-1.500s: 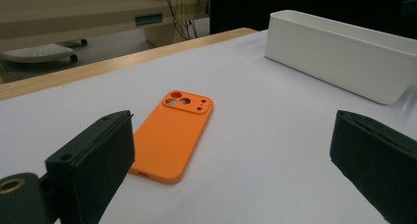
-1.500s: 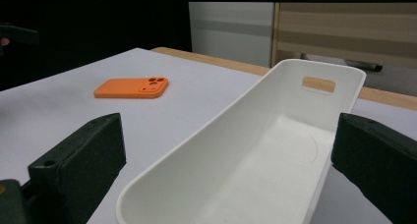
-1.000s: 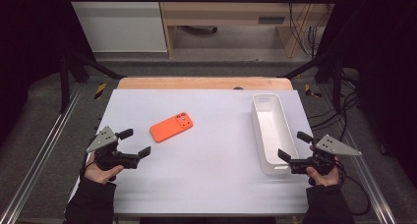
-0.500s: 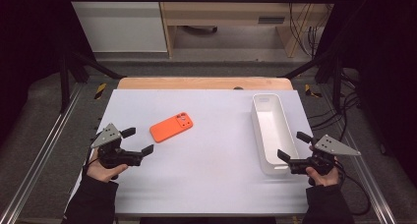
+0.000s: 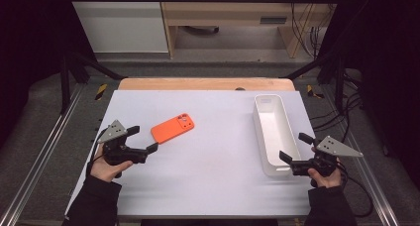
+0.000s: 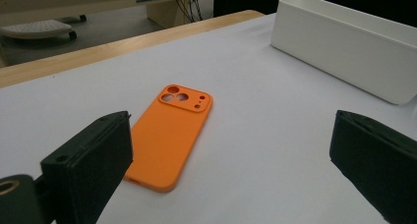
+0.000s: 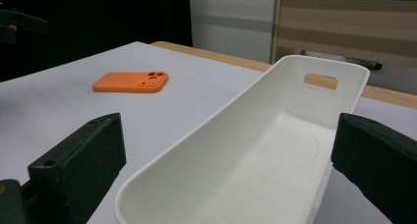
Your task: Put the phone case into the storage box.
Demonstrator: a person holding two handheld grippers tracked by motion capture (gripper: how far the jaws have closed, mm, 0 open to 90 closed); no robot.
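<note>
At the left of the high view, the left gripper (image 5: 142,139) is held just above the desk (image 5: 208,186), its jaws spread wide and empty, pointed toward the orange phone case (image 5: 172,128), which lies flat with its camera cut-outs upward, left of the desk's middle and just beyond the jaws. In the left gripper view the phone case (image 6: 169,134) is seen nearer the left jaw than the right, so the step in hand is judged to be an approach for a pick, and the gripper is best shifted until the case is centred between the jaws. Because the case is thin and lies flush on the desk, the jaw tips should be lowered to the surface and closed across the long edges, so that a slip out of the grasp is avoided. Farther right, the white tray (image 5: 288,137) stands lengthwise, empty and well apart from the case; it is judged the likely destination. At the far right, the right gripper (image 5: 297,149) is held at the tray's near end, jaws likewise spread and holding nothing, the near end of the tray (image 7: 206,150) lying between them without visible contact; the tray could be steadied by it.
</note>
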